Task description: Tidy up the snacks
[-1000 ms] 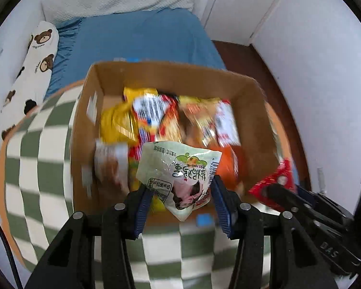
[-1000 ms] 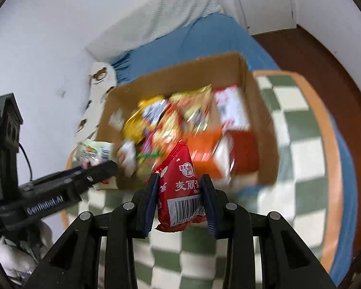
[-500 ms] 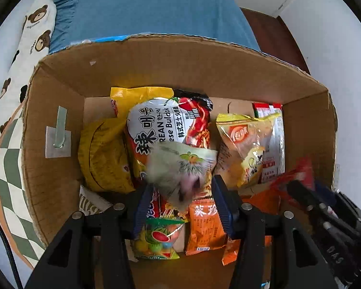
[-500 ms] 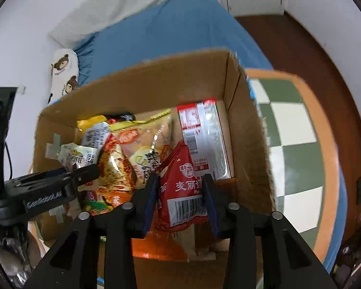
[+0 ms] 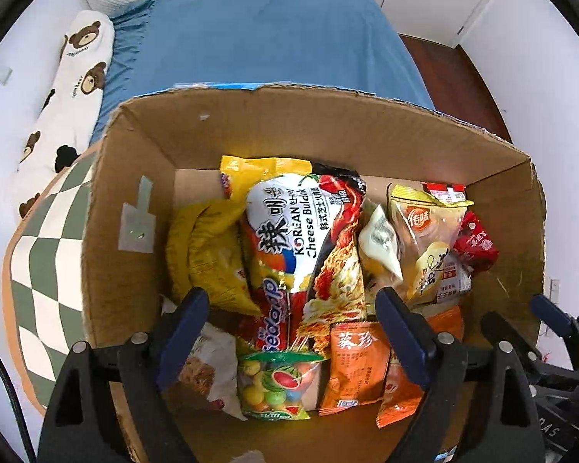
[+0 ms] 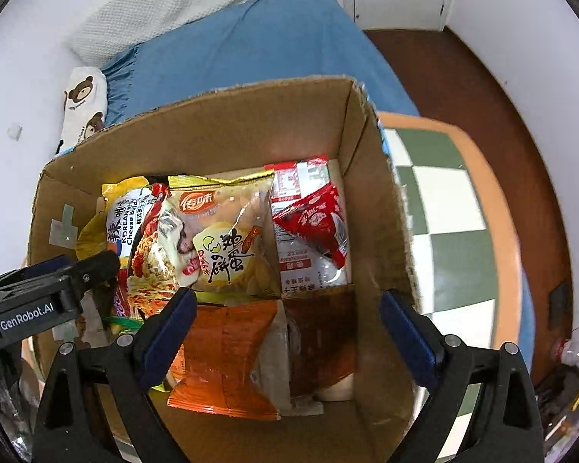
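Note:
A cardboard box (image 5: 135,177) (image 6: 370,200) holds several snack packs. My left gripper (image 5: 293,332) is open and empty above the box's near side. The pale green-and-white pack (image 5: 378,243) lies loose among the snacks, beside the Korean cheese noodle bag (image 5: 305,231). My right gripper (image 6: 285,332) is open and empty over the box. The red triangular pack (image 6: 316,223) (image 5: 476,243) lies on the silver-and-red pack (image 6: 308,266) at the box's right side. Orange packs (image 6: 227,355) lie under the right gripper.
The box stands on a round table with a green-and-white checked cloth (image 6: 447,208) (image 5: 38,270). Behind it is a bed with a blue cover (image 5: 266,42) and a bear-print pillow (image 5: 65,88). A dark wooden floor (image 6: 455,73) is at right.
Both grippers have opened over the box. The pale pack dropped from the left gripper and the red pack from the right; both now lie in the box.

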Motion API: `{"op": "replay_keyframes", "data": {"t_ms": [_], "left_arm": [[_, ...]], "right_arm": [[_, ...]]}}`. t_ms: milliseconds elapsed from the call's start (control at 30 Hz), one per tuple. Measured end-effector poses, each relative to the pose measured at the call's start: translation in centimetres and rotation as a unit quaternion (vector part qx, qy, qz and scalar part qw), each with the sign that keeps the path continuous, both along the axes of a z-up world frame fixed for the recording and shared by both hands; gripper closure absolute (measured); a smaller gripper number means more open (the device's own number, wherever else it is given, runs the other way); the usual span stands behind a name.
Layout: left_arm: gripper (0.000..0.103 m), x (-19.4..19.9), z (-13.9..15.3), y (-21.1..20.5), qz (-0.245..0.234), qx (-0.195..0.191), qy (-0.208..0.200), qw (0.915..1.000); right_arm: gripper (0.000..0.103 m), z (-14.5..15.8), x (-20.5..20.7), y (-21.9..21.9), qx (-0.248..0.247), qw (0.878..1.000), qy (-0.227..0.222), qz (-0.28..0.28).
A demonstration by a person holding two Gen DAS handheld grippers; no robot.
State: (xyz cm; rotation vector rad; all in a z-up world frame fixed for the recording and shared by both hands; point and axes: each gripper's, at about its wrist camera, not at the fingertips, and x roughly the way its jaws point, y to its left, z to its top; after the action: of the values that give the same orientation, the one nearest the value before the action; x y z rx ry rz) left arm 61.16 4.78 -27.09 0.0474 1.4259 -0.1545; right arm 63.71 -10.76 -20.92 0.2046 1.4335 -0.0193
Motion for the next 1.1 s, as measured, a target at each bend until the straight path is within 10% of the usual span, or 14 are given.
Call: {"op": "replay_keyframes", "data": {"t_ms": [1100], "left_arm": [[0.015, -22.8, 17.3, 3.5, -0.010, -0.028, -0.201, 0.9791]], "right_arm": [[0.001, 17.5, -18.0, 0.9, -0.037, 0.979, -0.199, 0.007]]}}
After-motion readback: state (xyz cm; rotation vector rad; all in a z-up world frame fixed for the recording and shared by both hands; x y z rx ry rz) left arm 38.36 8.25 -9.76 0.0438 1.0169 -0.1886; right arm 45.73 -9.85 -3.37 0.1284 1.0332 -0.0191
